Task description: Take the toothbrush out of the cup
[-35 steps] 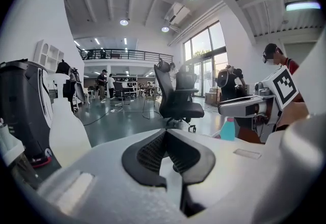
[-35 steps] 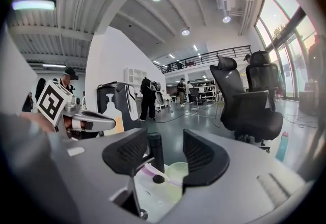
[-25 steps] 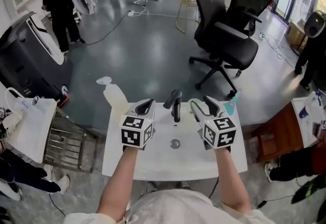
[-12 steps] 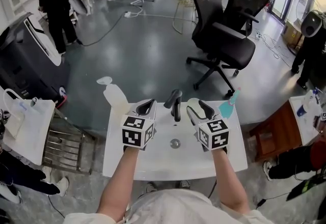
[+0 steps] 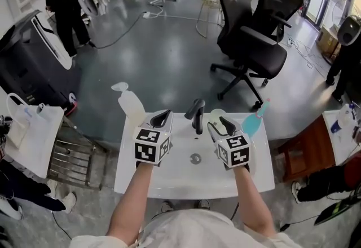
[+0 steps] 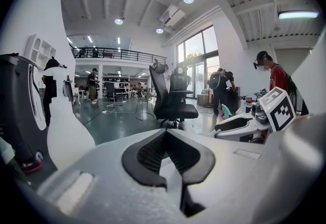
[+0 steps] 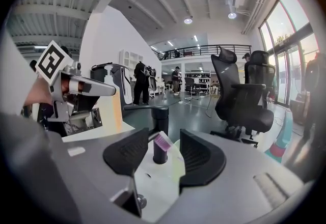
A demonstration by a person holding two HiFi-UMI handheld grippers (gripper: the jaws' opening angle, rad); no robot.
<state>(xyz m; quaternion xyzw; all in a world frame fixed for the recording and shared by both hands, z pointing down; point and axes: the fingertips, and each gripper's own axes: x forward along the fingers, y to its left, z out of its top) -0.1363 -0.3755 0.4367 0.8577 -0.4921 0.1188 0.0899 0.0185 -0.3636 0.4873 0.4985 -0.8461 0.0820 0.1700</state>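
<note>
In the head view, a glossy white rectangular sink (image 5: 141, 185) holds a round metal drain (image 5: 195, 158) and a curved matte black faucet (image 5: 196, 114). The person's 2 grippers reach over the basin, each bearing a cube with square black-and-white markers. The left gripper (image 5: 162, 116) sits just left of the faucet. The right gripper (image 5: 220, 125) sits just right of it, its tips close before a pale round cup (image 5: 216, 113) on the back ledge. A white pump bottle (image 5: 131, 107) stands at the sink's left corner and a teal item (image 5: 252, 123) at its right edge. Behind, a black mesh office chair (image 5: 251, 44) stands on the shiny grey floor. In the left gripper view, the ribbed black pads (image 6: 153, 152) meet at their tips in a narrow V with nothing between them. In the right gripper view, the ribbed black pads (image 7: 130, 156) stand wide apart, though the jaws have just been closing slightly. Between them, touching neither, the toothbrush (image 7: 160, 152) stands upright in the cup, a dark round handle topped by purple bristles. The cup's pale wall is hard to tell from the white sink around it.
</note>
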